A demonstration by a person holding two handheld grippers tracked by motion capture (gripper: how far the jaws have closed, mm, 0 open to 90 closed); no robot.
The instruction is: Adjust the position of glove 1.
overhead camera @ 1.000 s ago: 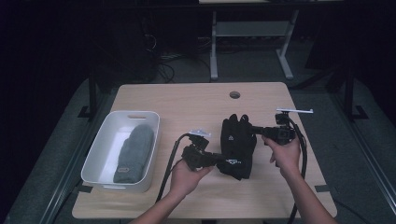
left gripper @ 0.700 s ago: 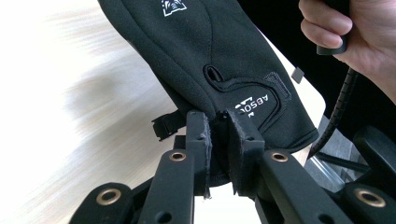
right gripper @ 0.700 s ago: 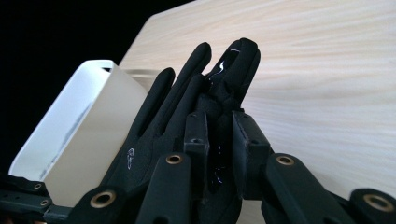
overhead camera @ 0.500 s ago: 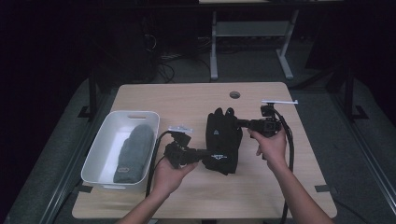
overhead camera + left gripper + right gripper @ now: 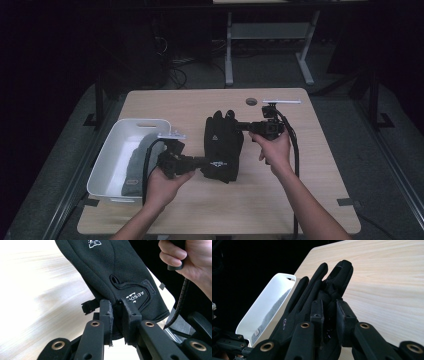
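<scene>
One black glove, one grey glove, lying in one white bin. Two grippers: left gripper and right gripper, each with two black jaws, each trailing one cable. Two hands, two forearms. One wooden table, with one round grommet near its far edge.

Black glove: fingers cut off by top edge in left gripper view; cuff hem hidden between left tongs. Grey glove in white bin: lower right part hidden behind left tongs in high view; label too small to read.
</scene>
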